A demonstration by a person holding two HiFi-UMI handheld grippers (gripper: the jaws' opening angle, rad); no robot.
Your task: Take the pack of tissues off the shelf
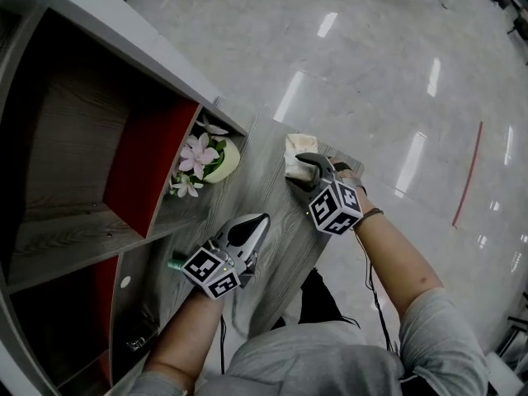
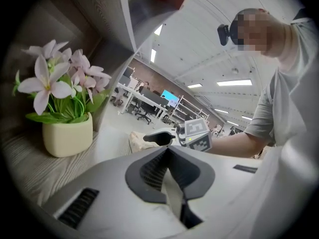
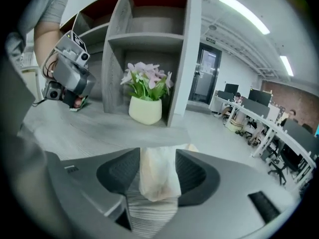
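Observation:
The pack of tissues [image 1: 299,148], pale and crinkled, lies on the grey wooden ledge [image 1: 266,209] in front of the shelf [image 1: 74,139]. My right gripper [image 1: 299,170] is open and straddles it. In the right gripper view the pack [image 3: 158,176] sits between the two dark pads, resting on the wood. My left gripper [image 1: 257,221] is shut and empty, nearer me on the same ledge, pointing toward the pack [image 2: 135,139]. The left gripper view shows its jaws closed together, with the right gripper [image 2: 160,137] beyond them.
A cream pot of pink flowers [image 1: 221,162] stands in the shelf's corner compartment, left of the pack. Red back panels [image 1: 153,163] line the shelf bays. A small green thing [image 1: 175,264] lies beside the left gripper. Shiny floor [image 1: 396,97] lies beyond the ledge's edge.

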